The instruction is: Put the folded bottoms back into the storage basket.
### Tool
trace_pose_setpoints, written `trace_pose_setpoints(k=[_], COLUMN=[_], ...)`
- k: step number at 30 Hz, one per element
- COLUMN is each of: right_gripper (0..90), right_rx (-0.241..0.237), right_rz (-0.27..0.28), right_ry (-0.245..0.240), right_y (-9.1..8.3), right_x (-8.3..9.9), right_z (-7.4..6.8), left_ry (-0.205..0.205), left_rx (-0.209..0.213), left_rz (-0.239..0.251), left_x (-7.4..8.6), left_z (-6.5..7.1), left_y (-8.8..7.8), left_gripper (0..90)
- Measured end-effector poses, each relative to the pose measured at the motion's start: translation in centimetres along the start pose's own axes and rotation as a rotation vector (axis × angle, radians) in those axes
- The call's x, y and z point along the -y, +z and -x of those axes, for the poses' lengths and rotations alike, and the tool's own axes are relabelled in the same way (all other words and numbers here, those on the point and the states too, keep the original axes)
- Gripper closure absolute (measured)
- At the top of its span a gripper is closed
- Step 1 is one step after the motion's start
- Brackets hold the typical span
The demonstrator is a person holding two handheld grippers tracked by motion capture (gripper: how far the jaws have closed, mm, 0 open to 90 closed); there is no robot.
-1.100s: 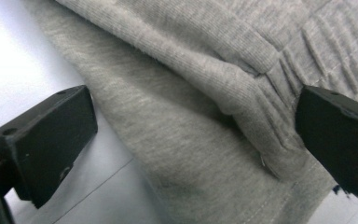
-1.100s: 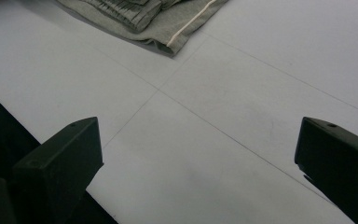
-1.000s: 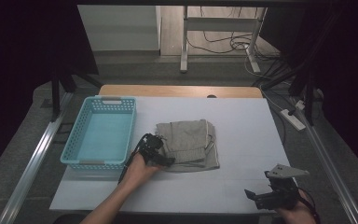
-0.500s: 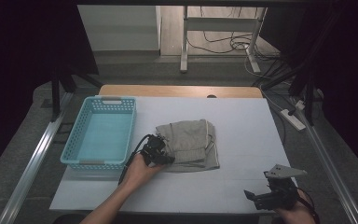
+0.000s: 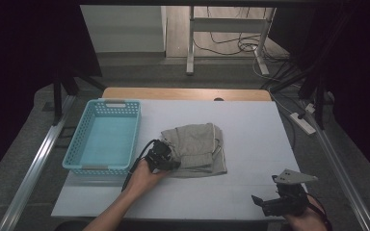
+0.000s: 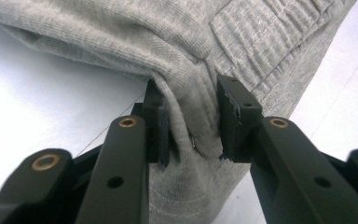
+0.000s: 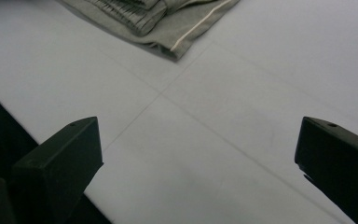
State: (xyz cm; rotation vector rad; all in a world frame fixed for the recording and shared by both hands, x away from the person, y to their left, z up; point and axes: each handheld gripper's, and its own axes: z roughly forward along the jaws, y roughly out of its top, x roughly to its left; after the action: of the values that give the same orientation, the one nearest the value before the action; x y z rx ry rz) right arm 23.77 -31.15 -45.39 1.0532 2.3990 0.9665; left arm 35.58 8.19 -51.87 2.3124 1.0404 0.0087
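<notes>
Clearly, the folded grey knit cloth (image 5: 196, 148) was lying in the middle of the white table (image 5: 250, 125), beside the light blue plastic basket (image 5: 105, 139). Its near edge was pinched by the just-closed left gripper (image 6: 189, 121), likely for lifting. The right gripper (image 5: 265, 204) was kept wide open, well apart.

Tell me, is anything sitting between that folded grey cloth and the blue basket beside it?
Nothing visible. The folded grey cloth, pinched by the left tool, lies right of the blue basket, with bare white table between them. The basket's near wall would have to be cleared.
</notes>
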Motion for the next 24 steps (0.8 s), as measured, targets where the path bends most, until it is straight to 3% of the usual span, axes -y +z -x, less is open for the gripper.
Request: trace_pose_setpoints(k=[2,5,8,10,13,24], right_gripper=[1.1,1.1,1.1,1.1,1.1,1.0], right_rx=[-0.001,-0.047,-0.072,-0.111,-0.177,-0.173], right_rz=[0.017,0.068,0.084,0.092,0.091,0.081], right_ry=[-0.004,0.012,0.001,-0.001,0.047,0.014], right_y=[0.1,0.0,0.1,0.3,0.5,1.8], right_x=[-0.3,-0.8,-1.4,-1.7,-2.3,-4.1], right_z=[-0.3,-0.5,-0.7,-0.8,-0.9,-1.2], left_ry=[0.002,0.011,0.015,0.016,0.019,0.017], left_rx=[-0.002,-0.009,-0.011,-0.011,-0.011,-0.019], left_rz=[0.002,0.001,0.002,0.003,0.003,0.005], left_x=[0.0,0.0,0.0,0.0,0.0,0.1], left_z=[0.0,0.1,0.1,0.1,0.1,0.2], left_y=[0.0,0.0,0.0,0.0,0.0,0.0], left_gripper=[66.0,65.5,65.1,65.0,64.7,63.8])
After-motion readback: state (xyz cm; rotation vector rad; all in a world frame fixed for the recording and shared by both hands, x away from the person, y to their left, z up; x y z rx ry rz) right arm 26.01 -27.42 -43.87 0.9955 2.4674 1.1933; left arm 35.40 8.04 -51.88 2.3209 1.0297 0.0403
